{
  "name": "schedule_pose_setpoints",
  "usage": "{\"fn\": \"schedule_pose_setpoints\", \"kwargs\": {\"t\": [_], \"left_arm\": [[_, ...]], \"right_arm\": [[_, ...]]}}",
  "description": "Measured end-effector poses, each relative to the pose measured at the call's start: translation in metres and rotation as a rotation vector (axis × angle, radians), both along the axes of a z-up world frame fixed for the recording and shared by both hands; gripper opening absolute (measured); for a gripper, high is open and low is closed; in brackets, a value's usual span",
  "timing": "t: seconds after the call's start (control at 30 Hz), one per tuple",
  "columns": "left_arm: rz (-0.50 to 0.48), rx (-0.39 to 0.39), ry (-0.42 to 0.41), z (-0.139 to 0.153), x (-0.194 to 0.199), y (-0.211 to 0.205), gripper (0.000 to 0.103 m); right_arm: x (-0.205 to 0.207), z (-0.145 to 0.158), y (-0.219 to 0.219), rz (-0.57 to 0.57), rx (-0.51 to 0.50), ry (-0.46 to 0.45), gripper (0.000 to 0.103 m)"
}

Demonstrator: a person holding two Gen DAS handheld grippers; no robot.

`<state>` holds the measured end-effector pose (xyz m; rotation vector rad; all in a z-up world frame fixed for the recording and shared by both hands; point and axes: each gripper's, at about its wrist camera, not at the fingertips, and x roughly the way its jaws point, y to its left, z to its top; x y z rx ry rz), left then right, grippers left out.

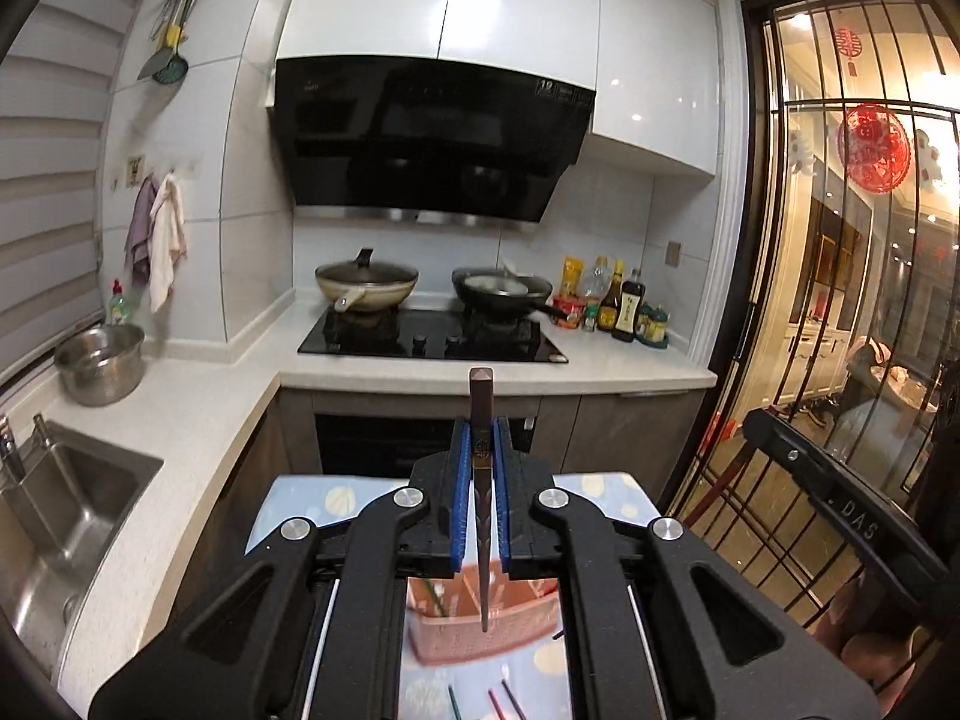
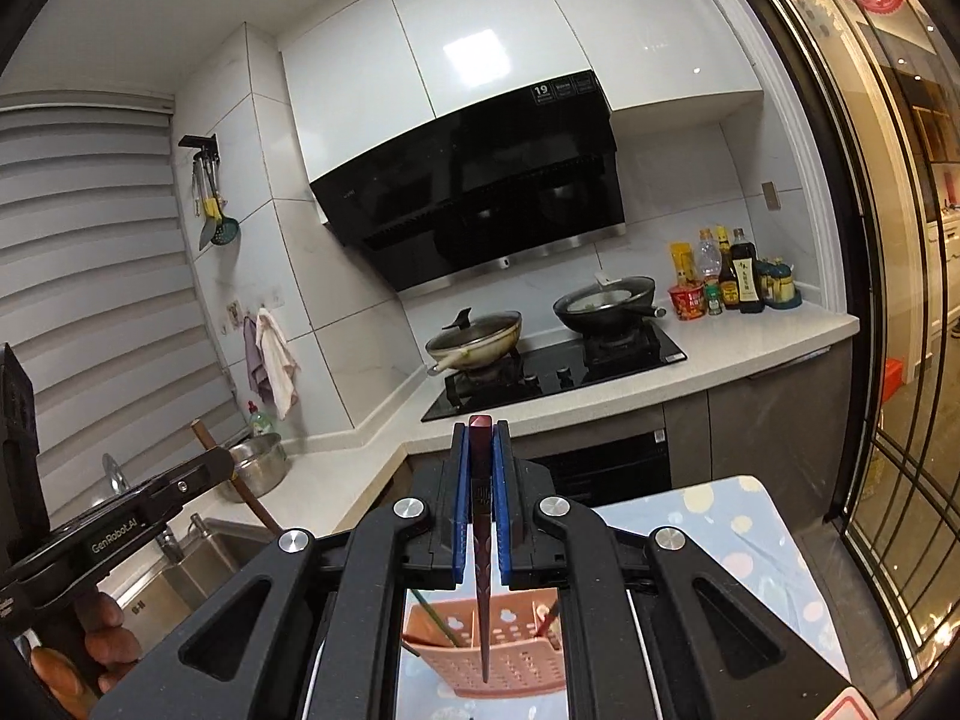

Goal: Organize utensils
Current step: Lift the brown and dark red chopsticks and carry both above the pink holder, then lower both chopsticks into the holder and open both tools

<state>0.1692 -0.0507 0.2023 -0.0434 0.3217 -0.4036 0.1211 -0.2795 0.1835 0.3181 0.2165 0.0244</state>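
Observation:
My left gripper (image 1: 480, 426) is shut on a dark brown chopstick (image 1: 480, 396). It is held upright, thick end up, and its thin tip hangs over a pink slotted basket (image 1: 522, 636). My right gripper (image 2: 480, 429) is shut on a dark reddish chopstick (image 2: 480, 456) the same way, above the same basket (image 2: 516, 666), which holds a few sticks. Each gripper also shows at the edge of the other's view: the right gripper (image 1: 756, 426) and the left gripper (image 2: 210, 465), with a hand (image 2: 102, 630) on its grip.
The basket stands on a table with a blue dotted cloth (image 2: 732, 528); loose chopsticks (image 1: 498, 702) lie on it near me. Beyond are a steel sink (image 1: 66, 516), a steel pot (image 1: 99, 363), a hob with two pans (image 1: 432, 330) and a glass door (image 1: 840, 300) at right.

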Motion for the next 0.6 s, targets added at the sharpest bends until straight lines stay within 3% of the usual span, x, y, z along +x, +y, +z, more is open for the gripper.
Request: {"fn": "schedule_pose_setpoints", "kwargs": {"t": [0.2, 0.6], "left_arm": [[0.027, 0.036, 0.007, -0.009, 0.034, -0.017, 0.007], [0.037, 0.067, 0.126, -0.055, 0.069, -0.02, 0.007]], "right_arm": [[0.044, -0.009, 0.005, -0.01, -0.001, 0.026, 0.007], [0.1, -0.066, 0.013, -0.005, -0.018, 0.19, 0.007]]}}
